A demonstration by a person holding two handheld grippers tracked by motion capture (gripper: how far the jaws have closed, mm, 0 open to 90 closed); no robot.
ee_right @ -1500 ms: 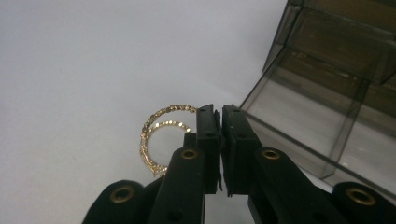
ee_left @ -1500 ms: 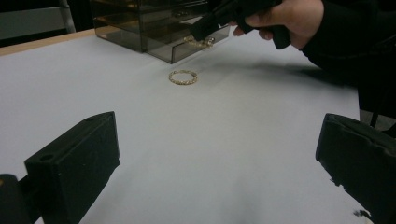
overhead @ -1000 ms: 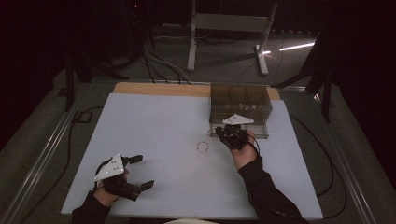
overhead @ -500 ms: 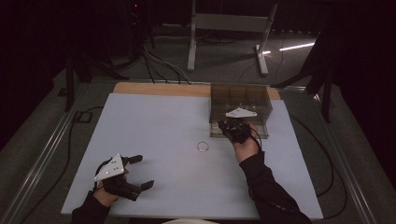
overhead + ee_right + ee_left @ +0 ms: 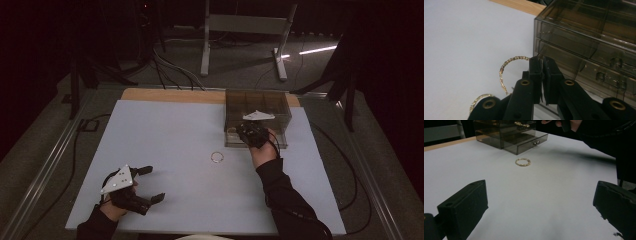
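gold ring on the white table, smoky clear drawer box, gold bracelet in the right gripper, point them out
gold ring point(image 5: 523, 162), left gripper view, front band.
smoky clear drawer box point(image 5: 280, 102), high view, top panel.
gold bracelet point(image 5: 509, 62), right gripper view, upper arc beside the shut jaws.

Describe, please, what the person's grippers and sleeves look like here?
Both grippers, left and right, are black with blocky black jaws and a grey three-cornered plate on top. Brass-coloured pivot rings show in the right gripper view. The person's sleeves are dark.

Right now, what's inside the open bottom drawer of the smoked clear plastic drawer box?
The pulled-out drawer of the smoked clear plastic drawer box looks empty in the left gripper view. Its back part, under the box, is too dark to tell. A gold chain bracelet shows above it.
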